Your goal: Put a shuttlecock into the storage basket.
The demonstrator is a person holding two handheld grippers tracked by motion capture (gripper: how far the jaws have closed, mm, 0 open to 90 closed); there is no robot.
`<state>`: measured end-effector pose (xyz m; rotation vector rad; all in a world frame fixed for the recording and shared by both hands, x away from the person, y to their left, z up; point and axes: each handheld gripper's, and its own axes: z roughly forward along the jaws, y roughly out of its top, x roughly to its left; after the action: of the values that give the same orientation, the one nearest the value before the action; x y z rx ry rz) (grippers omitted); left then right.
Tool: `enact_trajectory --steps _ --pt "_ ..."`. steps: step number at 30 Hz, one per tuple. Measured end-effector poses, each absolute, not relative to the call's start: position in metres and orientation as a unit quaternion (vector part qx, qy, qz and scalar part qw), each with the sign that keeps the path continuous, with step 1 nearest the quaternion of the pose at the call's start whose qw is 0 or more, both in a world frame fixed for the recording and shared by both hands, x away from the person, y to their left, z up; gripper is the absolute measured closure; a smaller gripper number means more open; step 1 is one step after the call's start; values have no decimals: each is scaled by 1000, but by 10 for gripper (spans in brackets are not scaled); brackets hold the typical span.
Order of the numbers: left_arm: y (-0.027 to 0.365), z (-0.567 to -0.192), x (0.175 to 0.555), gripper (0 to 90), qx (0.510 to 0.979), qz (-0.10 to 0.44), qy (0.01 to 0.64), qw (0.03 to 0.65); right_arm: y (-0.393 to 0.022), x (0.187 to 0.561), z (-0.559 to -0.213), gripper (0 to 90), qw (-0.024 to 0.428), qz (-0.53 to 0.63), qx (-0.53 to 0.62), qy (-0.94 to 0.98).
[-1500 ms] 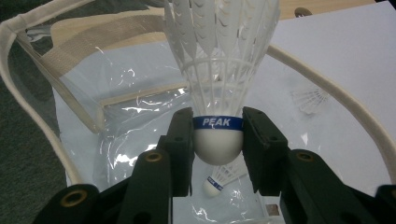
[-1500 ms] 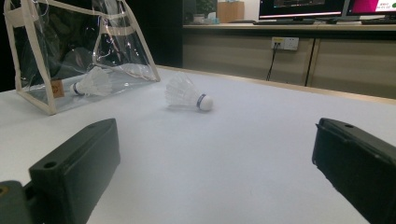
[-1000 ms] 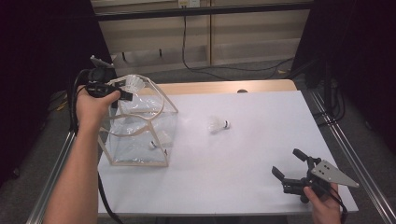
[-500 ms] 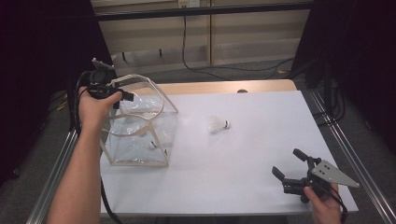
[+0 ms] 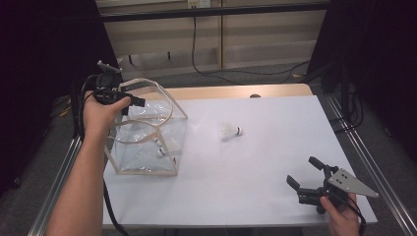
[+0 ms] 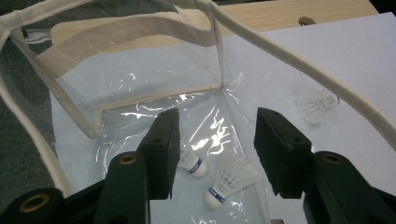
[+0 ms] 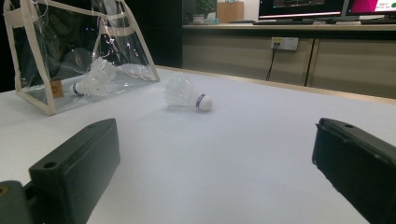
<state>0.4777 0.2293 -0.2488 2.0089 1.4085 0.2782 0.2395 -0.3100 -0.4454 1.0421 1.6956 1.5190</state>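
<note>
Left fingers spreading over the bag

The left gripper (image 6: 215,154) has just been opening above the clear bag (image 5: 147,142), nothing pinched; two shuttlecocks (image 6: 229,182) lie inside, corks toward the camera. Right gripper (image 5: 307,174) hangs released; a third shuttlecock (image 5: 229,131) lies mid-bench, cork pointing right.

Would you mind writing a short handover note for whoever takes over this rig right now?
Left gripper: held above the open top of the clear bag, jaws just opened, nothing between them.
Right gripper: open and empty, low over the near right part of the white table, aimed toward the loose shuttlecock.
Things: two shuttlecocks lie on the bag's floor, one beside the other. The loose one lies on its side in mid-table, to the right of the bag.
Done: two shuttlecocks bagged.
Left: likely pick up the loose shuttlecock and drop it into the bag.
</note>
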Motion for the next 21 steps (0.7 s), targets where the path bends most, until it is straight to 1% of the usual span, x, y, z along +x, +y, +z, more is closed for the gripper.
enact_trajectory --steps 4,7,21 --pt "227 -247 475 490 778 96 526 330 -310 239 -445 7 313 576 395 643" --pt "223 -246 473 454 780 90 520 338 -310 239 -445 7 314 577 394 643" --pt "208 -240 463 388 797 64 485 354 -310 239 -445 7 315 577 394 642"
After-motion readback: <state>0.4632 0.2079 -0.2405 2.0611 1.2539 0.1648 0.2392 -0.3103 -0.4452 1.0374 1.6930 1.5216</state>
